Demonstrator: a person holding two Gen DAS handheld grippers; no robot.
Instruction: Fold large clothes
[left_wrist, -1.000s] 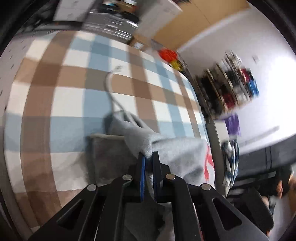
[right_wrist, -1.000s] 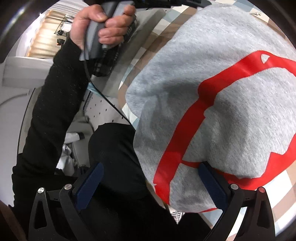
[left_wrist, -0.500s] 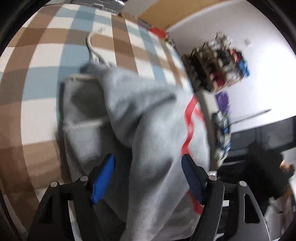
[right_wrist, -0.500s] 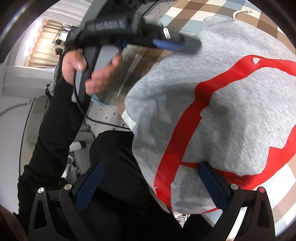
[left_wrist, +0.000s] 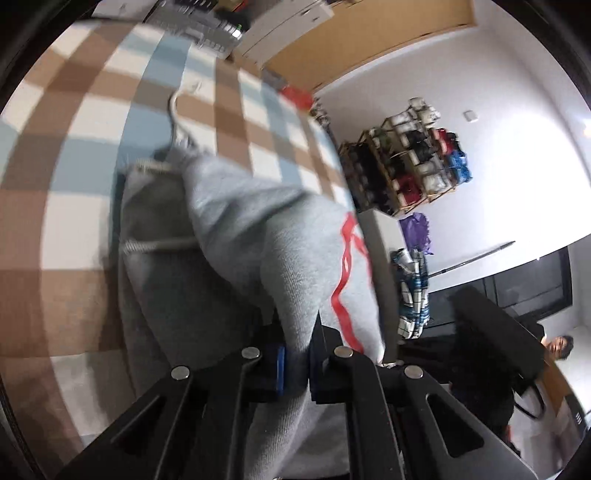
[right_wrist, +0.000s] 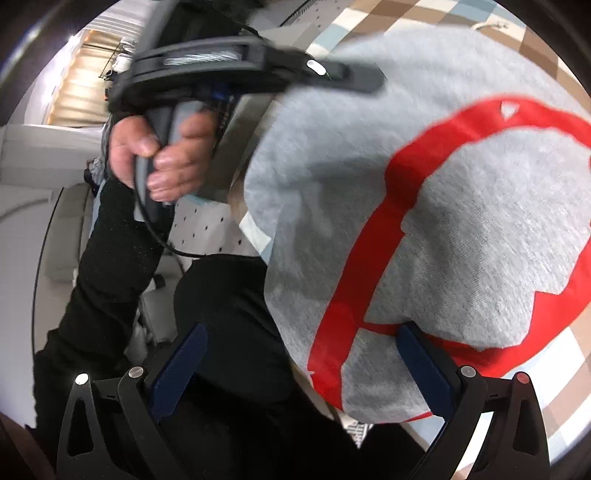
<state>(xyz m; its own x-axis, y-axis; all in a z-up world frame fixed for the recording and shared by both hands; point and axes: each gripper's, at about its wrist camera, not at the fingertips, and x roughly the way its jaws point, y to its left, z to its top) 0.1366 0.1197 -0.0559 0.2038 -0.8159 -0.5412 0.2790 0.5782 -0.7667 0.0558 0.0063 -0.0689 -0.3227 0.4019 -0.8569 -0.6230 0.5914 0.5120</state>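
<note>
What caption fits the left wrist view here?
Left tongs shut on a fold of the grey sweatshirt with red print, lying on a checked blanket.

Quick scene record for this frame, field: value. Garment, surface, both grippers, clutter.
garment: grey sweatshirt with red print, bunched, partly folded
drawcord: white cord trailing from the garment's far end
surface: checked cloth in brown, blue and white
left gripper: shut on a fold of the sweatshirt
left hand: wrapped round the gripper's handle, black sleeve
right gripper: open, its right finger against the sweatshirt's near edge, nothing clamped
background: shelf rack against a white wall
</note>
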